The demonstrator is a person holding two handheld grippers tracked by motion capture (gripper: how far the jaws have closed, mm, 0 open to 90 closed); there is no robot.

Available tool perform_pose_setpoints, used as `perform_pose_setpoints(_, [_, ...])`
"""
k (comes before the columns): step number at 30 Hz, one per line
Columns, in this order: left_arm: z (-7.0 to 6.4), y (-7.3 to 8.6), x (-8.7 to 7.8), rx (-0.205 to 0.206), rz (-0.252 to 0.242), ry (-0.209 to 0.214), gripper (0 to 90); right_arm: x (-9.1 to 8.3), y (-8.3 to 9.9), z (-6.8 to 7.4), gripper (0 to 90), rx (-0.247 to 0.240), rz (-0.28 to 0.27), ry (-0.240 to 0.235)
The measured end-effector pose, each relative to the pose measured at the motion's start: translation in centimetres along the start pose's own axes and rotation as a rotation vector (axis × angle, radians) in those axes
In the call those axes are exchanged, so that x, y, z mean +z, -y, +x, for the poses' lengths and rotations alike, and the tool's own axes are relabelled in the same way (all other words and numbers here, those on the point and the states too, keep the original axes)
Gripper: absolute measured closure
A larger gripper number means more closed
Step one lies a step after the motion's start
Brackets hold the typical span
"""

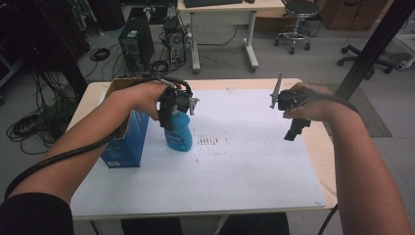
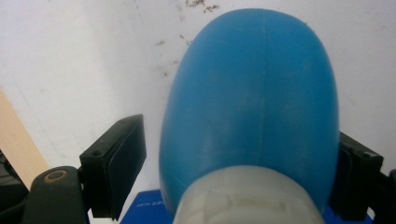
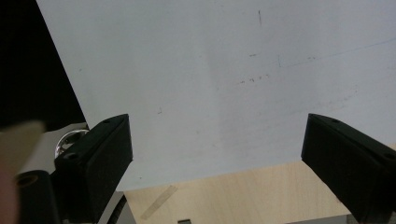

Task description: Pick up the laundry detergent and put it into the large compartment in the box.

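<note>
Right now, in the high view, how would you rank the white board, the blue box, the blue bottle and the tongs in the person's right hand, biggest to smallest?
1. White board, by far the largest.
2. Blue box.
3. Blue bottle, partly hidden by the left tongs.
4. Right tongs, which look smallest, though they are close to the bottle in size and held above the table, so this is unsure.

An office-like lab: a computer tower (image 1: 136,43) amid tangled floor cables (image 1: 29,125), a desk (image 1: 222,19), and rolling stools (image 1: 295,22) beyond the counter (image 1: 244,161).

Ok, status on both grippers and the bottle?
Left gripper astride blue bottle, one jaw off it. Right gripper open, nothing in it, above white mat. Blue box beside bottle.
</note>
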State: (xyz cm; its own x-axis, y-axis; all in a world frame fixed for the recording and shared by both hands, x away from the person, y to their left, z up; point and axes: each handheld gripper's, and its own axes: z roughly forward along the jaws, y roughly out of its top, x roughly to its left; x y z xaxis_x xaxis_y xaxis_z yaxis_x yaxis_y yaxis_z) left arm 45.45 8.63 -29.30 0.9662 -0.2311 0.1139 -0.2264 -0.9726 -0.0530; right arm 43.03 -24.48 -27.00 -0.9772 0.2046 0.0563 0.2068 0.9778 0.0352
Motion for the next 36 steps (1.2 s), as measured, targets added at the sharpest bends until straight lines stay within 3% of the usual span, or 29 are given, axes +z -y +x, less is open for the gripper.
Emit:
perform_pose_setpoints(13, [0.06, -0.09, 0.17, 0.002, 0.005, 0.023, 25.8, 0.21, -0.11, -0.10, 8.7, 0.005, 0.008, -0.006])
perform_pose_setpoints(21, [0.12, -0.25, 0.14, 0.016, 0.008, 0.058, 37.0, 0.16, -0.03, -0.12, 8.8, 0.006, 0.007, -0.004])
perform_pose_setpoints(28, [0.10, -0.50, 0.17, 0.012, 0.032, 0.062, 37.7, 0.08, 0.06, -0.09, 8.8, 0.010, 0.007, -0.005])
perform_pose_setpoints(36, [-0.08, -0.40, 0.07, 0.034, 0.022, 0.052, 38.2, 0.20, 0.10, -0.01, 8.9, 0.005, 0.008, -0.007])
